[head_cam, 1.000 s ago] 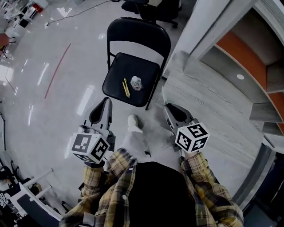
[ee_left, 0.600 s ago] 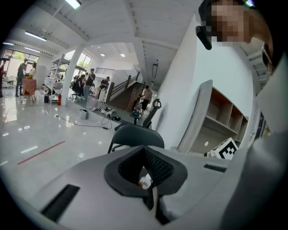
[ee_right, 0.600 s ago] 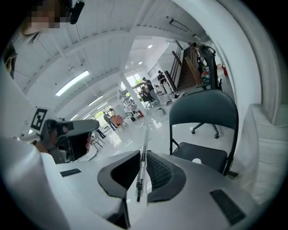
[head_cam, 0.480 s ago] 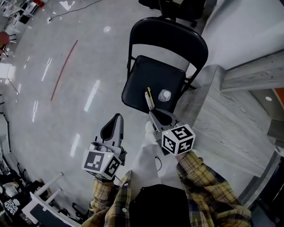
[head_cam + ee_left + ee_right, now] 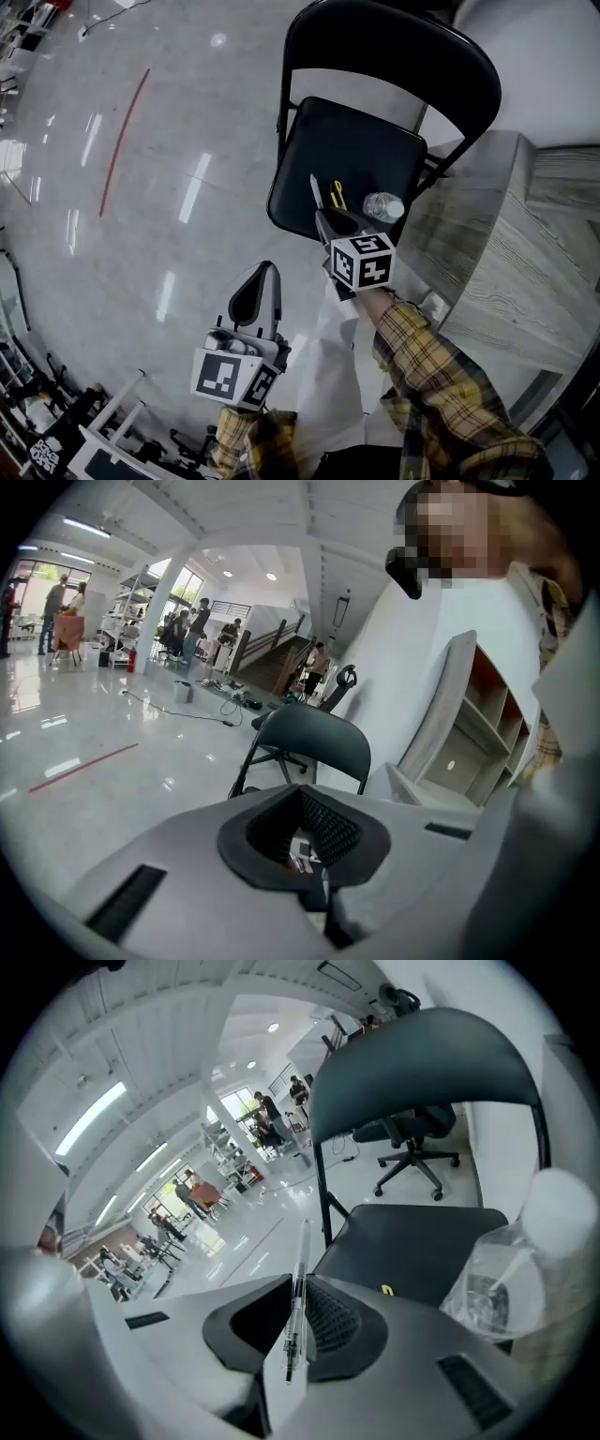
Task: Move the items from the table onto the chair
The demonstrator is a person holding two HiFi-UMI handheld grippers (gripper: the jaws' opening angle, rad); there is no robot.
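Light: ceiling strips are glaring off the glossy floor | Edges: fisheye is bending lines, corners are blackening | Foreground: blurring

L gripper jaws together, nothing btwn; black chair ahead.

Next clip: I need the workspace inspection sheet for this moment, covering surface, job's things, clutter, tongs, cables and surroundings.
Surface: black chair seat, beside a grey wood-grain top.
Job's things: yellow stick and clear plastic item lie on the seat; clear pen is over the seat's front.
Clutter: nothing seen.
Tongs: right tongs shut on the pen; left tongs shut, nothing held, over the floor short of the chair.
Cables: one cable trails across the floor far off.
Surroundings: glossy floor with a red line; people in the distance.
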